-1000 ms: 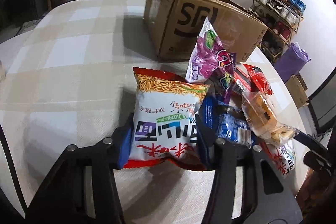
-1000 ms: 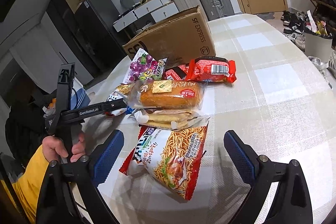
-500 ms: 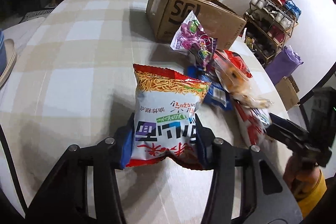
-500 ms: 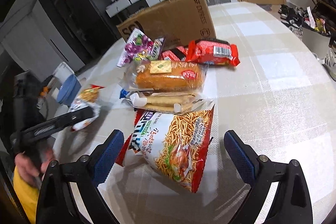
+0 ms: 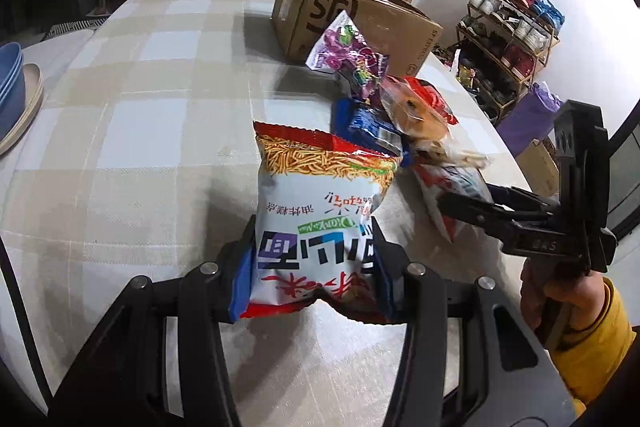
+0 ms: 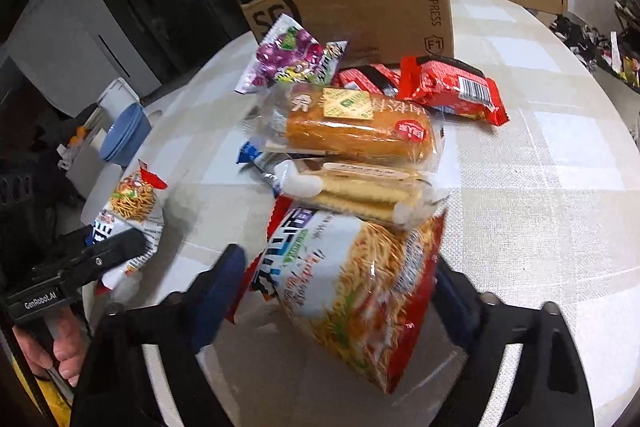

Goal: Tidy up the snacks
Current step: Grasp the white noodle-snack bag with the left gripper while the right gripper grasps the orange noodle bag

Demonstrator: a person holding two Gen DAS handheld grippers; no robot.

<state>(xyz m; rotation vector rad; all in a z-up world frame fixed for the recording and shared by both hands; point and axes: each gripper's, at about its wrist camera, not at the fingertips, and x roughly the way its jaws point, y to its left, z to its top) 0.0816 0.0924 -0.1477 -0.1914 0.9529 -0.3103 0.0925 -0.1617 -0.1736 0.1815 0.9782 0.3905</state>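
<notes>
Left wrist view shows the left tool (image 5: 312, 267) clenched on a noodle bag (image 5: 320, 211), lifted off the counter (image 5: 140, 99), snack pile (image 5: 392, 115) ahead-right. Right tool (image 6: 340, 291) is closing round a second noodle bag (image 6: 352, 283), pads seemingly not yet pressing; I'd centre it first, since biscuits (image 6: 360, 191) overlap its far end. Its right pad is hidden.
</notes>
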